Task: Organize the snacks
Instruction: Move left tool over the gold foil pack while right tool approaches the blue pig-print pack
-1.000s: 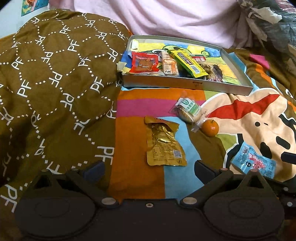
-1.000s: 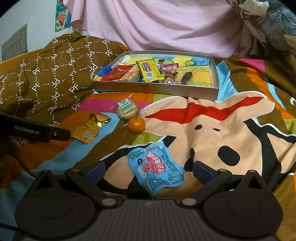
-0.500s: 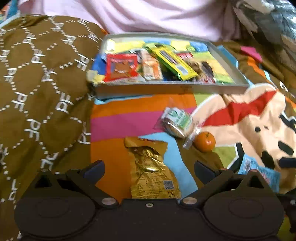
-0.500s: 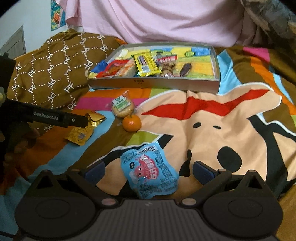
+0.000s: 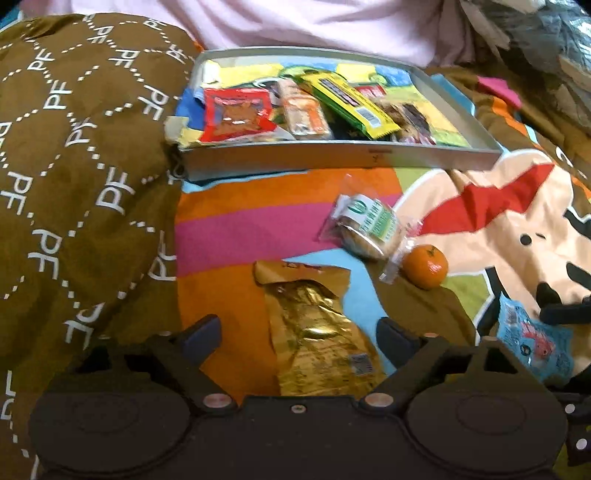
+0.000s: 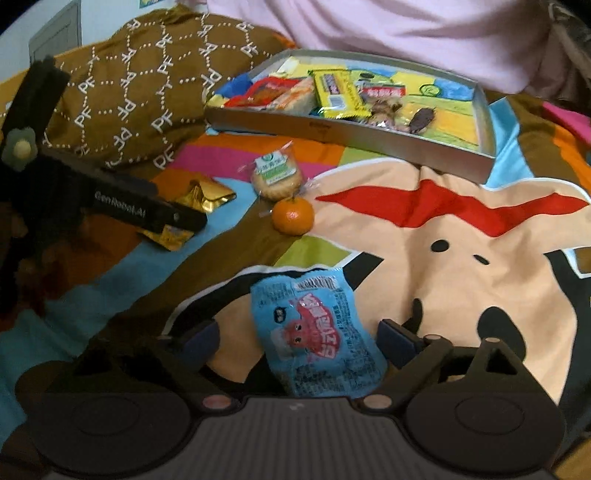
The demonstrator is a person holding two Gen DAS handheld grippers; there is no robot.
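Note:
A gold foil packet (image 5: 317, 332) lies on the bedspread between the fingers of my left gripper (image 5: 301, 332), whose jaws are closing; the pads stand clear of it on both sides. A blue snack packet (image 6: 314, 336) lies between the fingers of my right gripper (image 6: 303, 339), also closing and not touching it. A wrapped round biscuit (image 5: 365, 229) and a small orange (image 5: 424, 266) rest beyond the gold packet. The grey tray (image 5: 332, 157) at the back holds several snacks. In the right wrist view the left gripper (image 6: 184, 218) reaches over the gold packet (image 6: 207, 195).
A brown quilted pillow (image 5: 81, 166) rises on the left against the tray. Pink cloth (image 5: 295, 22) hangs behind the tray. The cartoon bedspread (image 6: 461, 258) stretches to the right, soft and creased.
Both grippers have moved forward and down over their packets. The gold packet now lies between the left fingers and the blue one between the right fingers. Both pairs of jaws stand slightly narrower.

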